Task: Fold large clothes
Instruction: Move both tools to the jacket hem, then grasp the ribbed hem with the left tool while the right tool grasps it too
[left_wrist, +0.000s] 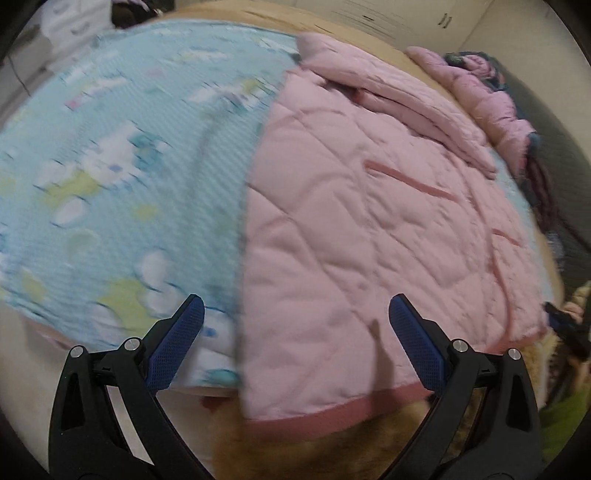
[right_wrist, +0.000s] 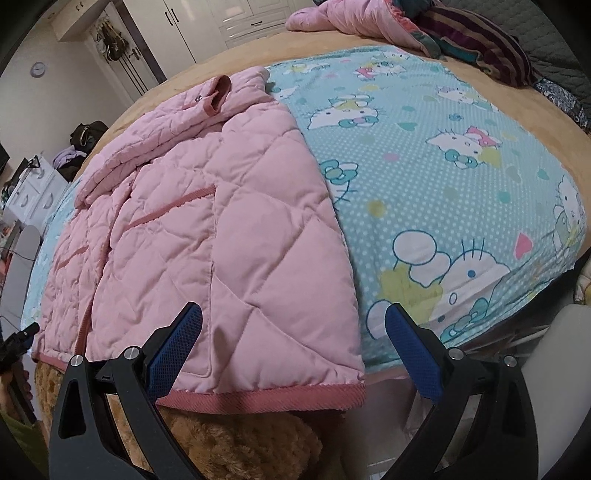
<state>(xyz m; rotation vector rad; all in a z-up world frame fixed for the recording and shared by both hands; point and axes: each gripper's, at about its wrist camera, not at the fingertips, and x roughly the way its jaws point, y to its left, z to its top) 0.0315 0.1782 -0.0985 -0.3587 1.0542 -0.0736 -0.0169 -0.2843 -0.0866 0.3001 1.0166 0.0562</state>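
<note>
The pink quilted jacket (right_wrist: 207, 236) lies flat on the blue cartoon-print sheet (right_wrist: 443, 177), its darker pink hem (right_wrist: 266, 400) at the near bed edge. Diamond stitching, darker pink pocket trims and a folded collar at the far end are visible. The left gripper (left_wrist: 295, 332) and right gripper (right_wrist: 293, 332) both hover above the hem, fingers spread apart, holding nothing.

We see a light blue cartoon-cat sheet (right_wrist: 443, 177) spread over a tan plush blanket (right_wrist: 236, 439) on the bed. At the far edge lies a heap of clothes (right_wrist: 461, 33), pink and dark striped. Across the room stand white wardrobe doors (right_wrist: 236, 18), a round wall clock (right_wrist: 38, 68) and a small white drawer unit (right_wrist: 33, 192).
</note>
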